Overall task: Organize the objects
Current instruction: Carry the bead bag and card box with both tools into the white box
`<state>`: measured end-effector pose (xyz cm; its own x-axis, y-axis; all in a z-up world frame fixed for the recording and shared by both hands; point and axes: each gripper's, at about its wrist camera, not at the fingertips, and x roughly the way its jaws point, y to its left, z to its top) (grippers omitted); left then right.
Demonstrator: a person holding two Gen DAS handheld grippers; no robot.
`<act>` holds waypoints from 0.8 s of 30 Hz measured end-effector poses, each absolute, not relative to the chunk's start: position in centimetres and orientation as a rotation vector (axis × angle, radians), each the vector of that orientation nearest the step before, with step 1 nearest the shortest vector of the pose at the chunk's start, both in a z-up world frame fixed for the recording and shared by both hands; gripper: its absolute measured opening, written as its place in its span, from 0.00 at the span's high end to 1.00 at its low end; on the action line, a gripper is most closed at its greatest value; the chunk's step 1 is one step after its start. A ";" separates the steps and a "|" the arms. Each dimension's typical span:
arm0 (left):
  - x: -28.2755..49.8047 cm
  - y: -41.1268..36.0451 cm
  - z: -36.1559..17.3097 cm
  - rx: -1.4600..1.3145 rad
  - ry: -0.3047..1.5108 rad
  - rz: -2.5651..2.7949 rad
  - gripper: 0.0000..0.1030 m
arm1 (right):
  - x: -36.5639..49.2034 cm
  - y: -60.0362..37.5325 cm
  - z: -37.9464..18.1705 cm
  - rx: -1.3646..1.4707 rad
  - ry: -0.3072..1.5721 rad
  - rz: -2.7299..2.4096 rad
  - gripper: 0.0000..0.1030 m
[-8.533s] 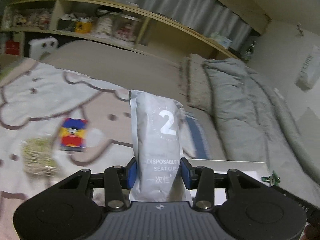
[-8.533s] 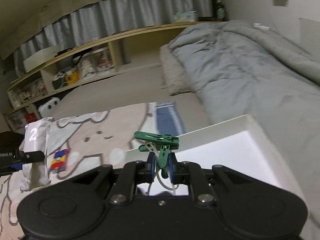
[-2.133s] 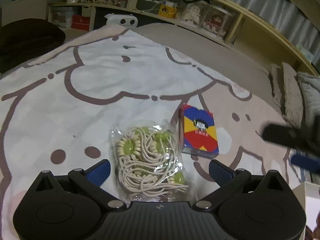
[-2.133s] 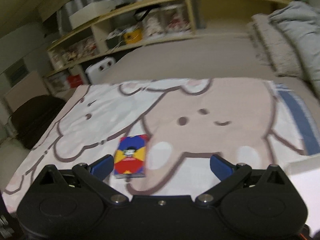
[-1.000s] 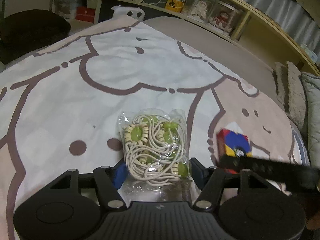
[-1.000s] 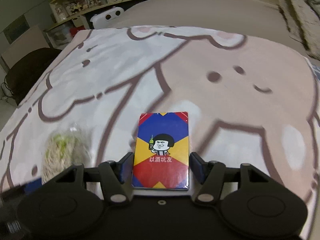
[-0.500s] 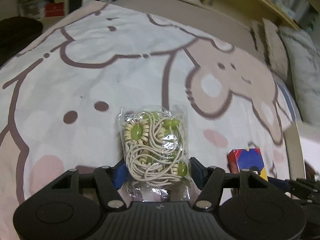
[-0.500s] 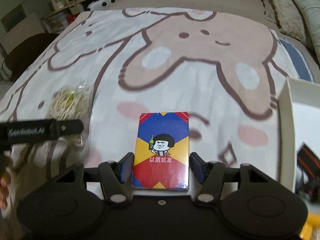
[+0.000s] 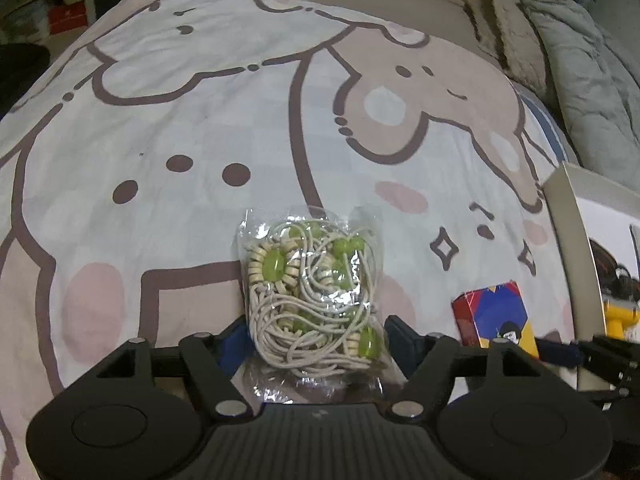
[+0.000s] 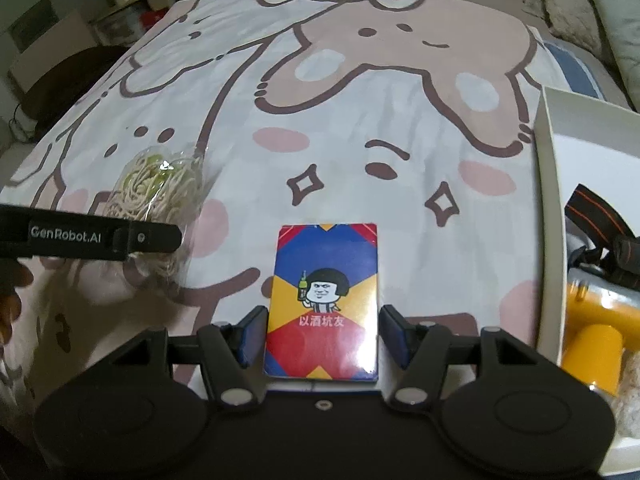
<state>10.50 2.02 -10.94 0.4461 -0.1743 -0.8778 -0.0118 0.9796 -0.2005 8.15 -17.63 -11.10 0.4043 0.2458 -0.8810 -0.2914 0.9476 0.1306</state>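
Left gripper [image 9: 316, 336]: your fingers are clamped on the clear bag of beaded cord [image 9: 314, 296], gripping its lower part; most of the bag stands up ahead of them, cream cord and green beads showing through the plastic.

Right gripper [image 10: 322, 338]: your fingers are closed against both long edges of the card box [image 10: 324, 304], the blue, red and yellow one with the cartoon face and Chinese lettering.

Height: both items look lifted off the cartoon bedspread [image 9: 200, 140], though the fisheye makes the gap hard to judge, so treat that as likely, not certain.

Where things sit: the two grippers ride side by side, the card box to the right of the bag. In the left wrist view the box [image 9: 496, 320] shows just short of the white box [image 9: 560, 208].

White box: its near rim [image 10: 548, 184] stands just right of the card box. Inside it, a black strap with orange trim [image 10: 600, 216] and a yellow object [image 10: 592, 320] already fill the near end.

Step in hand: transport. Both pickups read as done; you are carrying the two items toward the white box.

Next move: clear the rim first, since it is raised. Take the right hand in ahead and aim for a bare patch of the floor beyond the strap, then open. The bag is floppy, so lower it until it rests before you let go.
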 end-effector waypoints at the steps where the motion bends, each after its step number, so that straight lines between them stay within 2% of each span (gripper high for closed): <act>1: 10.6 2.0 -11.0 -0.196 1.103 -0.096 0.27 | 8.3 -17.5 -11.2 -0.042 1.103 0.333 0.40; 9: 12.0 2.0 -11.2 -0.228 1.095 -0.053 0.25 | 9.0 -17.6 -12.0 0.007 1.119 0.314 0.36; 14: 11.6 0.8 -11.3 -0.109 1.099 -0.080 0.27 | 8.9 -17.5 -12.0 -0.026 1.118 0.314 0.41; 19: 11.6 1.6 -10.7 -0.160 1.073 -0.075 0.42 | 8.6 -17.3 -11.6 -0.056 1.097 0.310 0.41; 24: 11.1 1.6 -9.0 -0.201 1.002 -0.092 0.44 | 8.8 -18.2 -9.7 -0.023 1.023 0.299 0.42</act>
